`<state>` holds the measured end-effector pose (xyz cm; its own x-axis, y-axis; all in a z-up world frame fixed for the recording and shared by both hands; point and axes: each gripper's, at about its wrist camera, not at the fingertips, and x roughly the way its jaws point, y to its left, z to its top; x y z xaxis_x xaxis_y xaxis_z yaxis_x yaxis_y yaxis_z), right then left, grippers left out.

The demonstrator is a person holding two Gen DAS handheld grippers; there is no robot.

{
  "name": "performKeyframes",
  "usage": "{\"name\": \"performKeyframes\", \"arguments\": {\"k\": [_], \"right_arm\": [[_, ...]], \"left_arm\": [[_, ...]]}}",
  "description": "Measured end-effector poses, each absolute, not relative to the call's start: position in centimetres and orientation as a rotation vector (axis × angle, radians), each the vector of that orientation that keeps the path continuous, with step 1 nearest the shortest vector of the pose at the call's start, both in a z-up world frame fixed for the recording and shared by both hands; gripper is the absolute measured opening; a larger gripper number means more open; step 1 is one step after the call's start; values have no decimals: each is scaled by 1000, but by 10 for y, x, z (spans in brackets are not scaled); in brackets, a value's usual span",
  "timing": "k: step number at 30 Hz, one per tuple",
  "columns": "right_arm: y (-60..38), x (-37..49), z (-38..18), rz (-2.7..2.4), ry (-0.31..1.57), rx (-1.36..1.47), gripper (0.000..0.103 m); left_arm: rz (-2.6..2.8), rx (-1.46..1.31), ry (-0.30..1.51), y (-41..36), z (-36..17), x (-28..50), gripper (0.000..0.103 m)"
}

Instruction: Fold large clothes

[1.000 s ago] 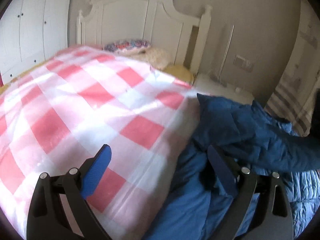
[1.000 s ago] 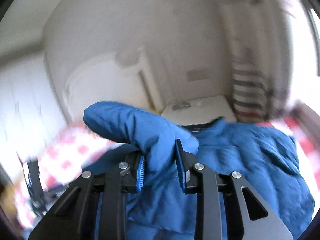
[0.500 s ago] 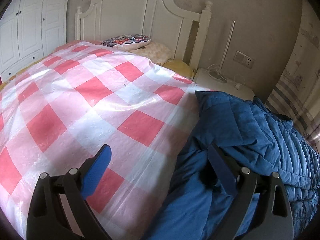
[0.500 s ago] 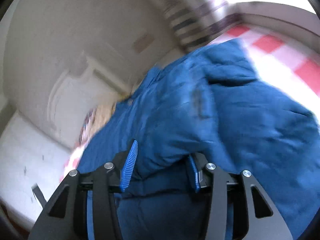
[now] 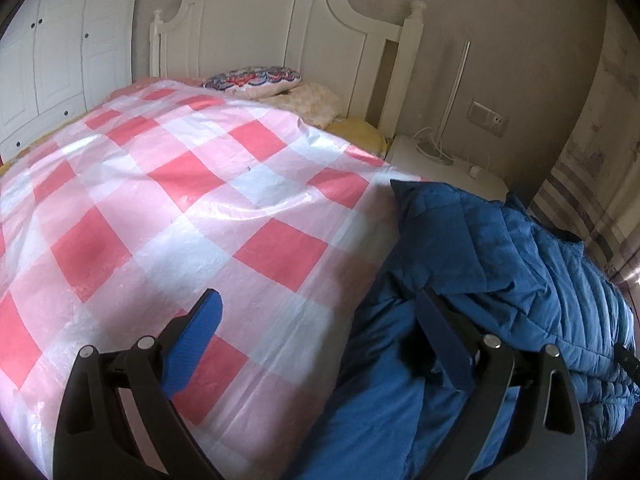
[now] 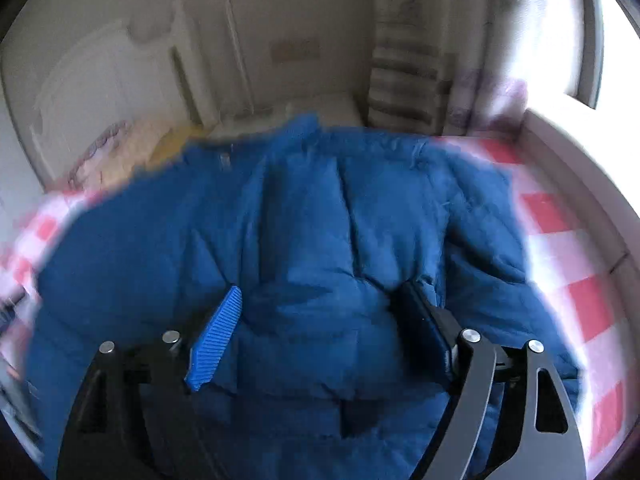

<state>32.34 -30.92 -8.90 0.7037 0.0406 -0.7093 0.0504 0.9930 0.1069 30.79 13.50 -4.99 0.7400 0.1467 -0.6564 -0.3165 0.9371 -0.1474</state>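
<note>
The right claw [image 6: 320, 336] has just been opening; a second ago it pinched a sleeve of the blue padded jacket [image 6: 304, 216], now its jaws stand wide with a fold of the jacket bulging between them, seemingly released; the sleeve looks laid across the jacket's body, which lies on the checked bed cover [image 5: 192, 208]; the left claw [image 5: 324, 340] hangs wide and empty at the jacket's edge; that fold seems done.

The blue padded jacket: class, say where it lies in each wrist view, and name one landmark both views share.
Left wrist view: the blue padded jacket fills the lower right, on the checked bed cover.
Right wrist view: the jacket fills the centre, checked cover on both sides.
Shared landmark: the white headboard, upper left in both views.
</note>
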Motion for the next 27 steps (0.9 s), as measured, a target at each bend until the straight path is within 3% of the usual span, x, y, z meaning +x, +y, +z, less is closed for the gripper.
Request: {"name": "performKeyframes", "arguments": {"k": [9,12,17,24,27], "right_arm": [[-299,327,-91,1,802,77,87],[-297,334,-93,4,799,83,87],[-297,333,-93,8,797,87,88],[-308,331,-90,72,790,156,92],[-322,317,-70,25,694,260,90]], "left_arm": [[-7,-210,635,78,63,348,101],[13,-100,732,45,45,397,101],[55,-13,939,20,-40,445,101],[51,104,835,12,-72,433,101],[56,96,826,11,-72,431,101]]}}
